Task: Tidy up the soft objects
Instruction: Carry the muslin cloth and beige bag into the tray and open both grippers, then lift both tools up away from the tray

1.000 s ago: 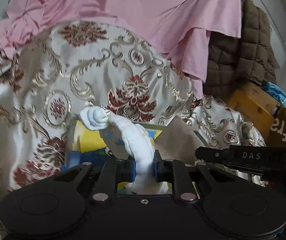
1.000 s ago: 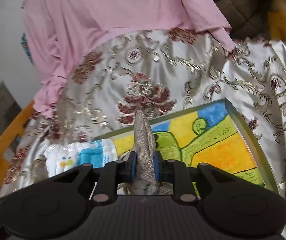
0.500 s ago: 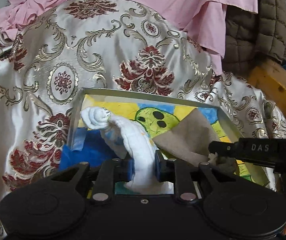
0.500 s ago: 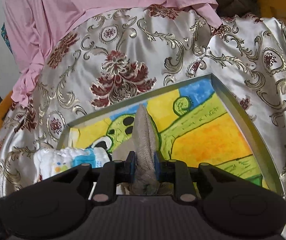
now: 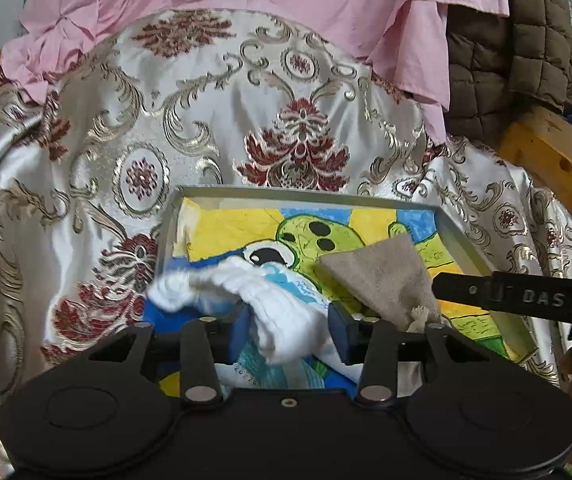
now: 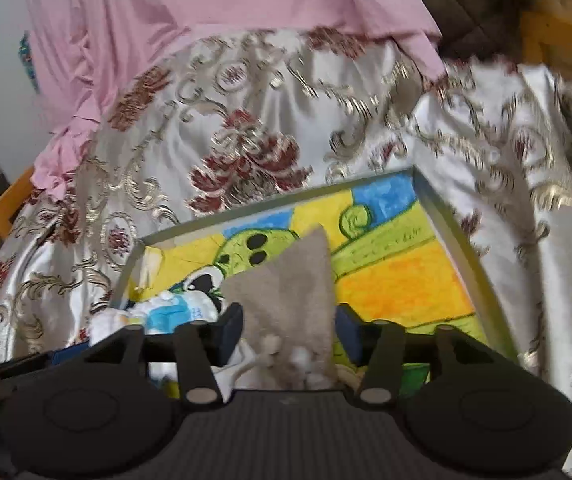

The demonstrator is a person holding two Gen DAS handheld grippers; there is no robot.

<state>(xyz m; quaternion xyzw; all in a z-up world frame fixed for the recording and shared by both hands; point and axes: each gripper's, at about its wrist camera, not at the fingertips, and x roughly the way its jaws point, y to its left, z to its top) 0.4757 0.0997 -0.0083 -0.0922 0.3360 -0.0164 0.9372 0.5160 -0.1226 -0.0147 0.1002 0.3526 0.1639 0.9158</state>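
Left wrist: one white cloth (image 5: 286,320), one beige cloth (image 5: 381,276)

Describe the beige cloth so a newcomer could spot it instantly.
Find the grey-rimmed tray with the bright cartoon drawing, lying on the gold-patterned fabric. Two cloths lie in it: the beige cloth is the plain, triangular one on the right, unlike the white-and-blue cloth beside it.

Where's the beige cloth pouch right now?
The beige pouch lies in the painted tray, between the right gripper's open jaws, right of the white-and-blue cloth.
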